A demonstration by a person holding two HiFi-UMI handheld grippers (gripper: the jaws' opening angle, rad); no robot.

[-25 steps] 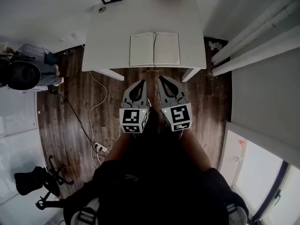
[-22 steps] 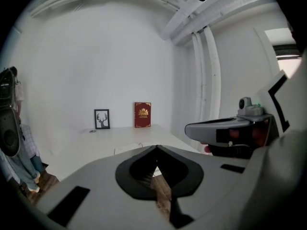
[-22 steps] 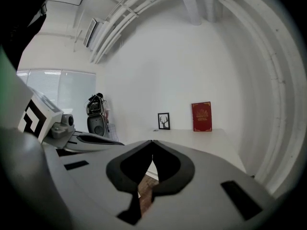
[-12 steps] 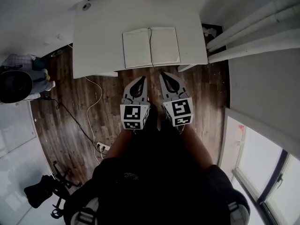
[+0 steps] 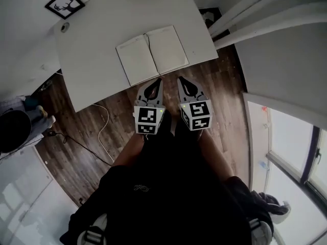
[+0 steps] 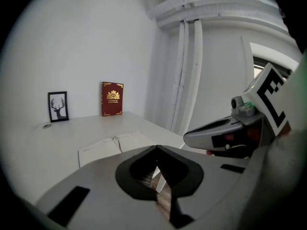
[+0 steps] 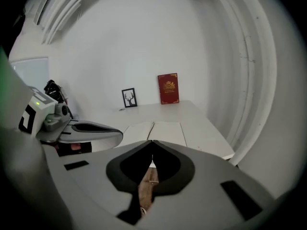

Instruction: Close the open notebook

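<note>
Where the head view looks steeply down, the dark wood floor (image 5: 76, 147) takes up the lower left. The white table (image 5: 92, 50) sits above it, from approx. 10 to 12 o'clock of frame centre, turned at a slant. White pipes (image 5: 255, 6) run along the wall at 2 o'clock, past the table's right corner.

The notebook (image 5: 152, 54) lies open and flat on the table near its front edge, both pages blank-looking, w/ a dark ribbon or strap down the spine. It's at 12 o'clock from the two grippers, a touch toward 11.

The left gripper (image 5: 157, 79) & right gripper (image 5: 180, 78) are held side by side over the floor, just short of the table's front edge and apart from the notebook. The marker cubes sit at their 6 o'clock ends. Tips point to 12 o'clock. Each gripper's own view shows its jaws pinched together at the tips w/ nothing between them; only floor boards show through the gap behind. Neither touches the notebook or table.

A red book (image 6: 112, 99) w/ a gold emblem stands upright against the back wall, at 12 o'clock beyond the notebook in the right gripper view. A small black-framed deer picture (image 5: 65, 3) stands at approx. 10 o'clock from the notebook. A little round item (image 5: 64, 27) lies on the table just in front of the frame, too small to ID. A thin pale cable (image 5: 104, 124) trails over the floor at 9 o'clock from the left gripper.
</note>
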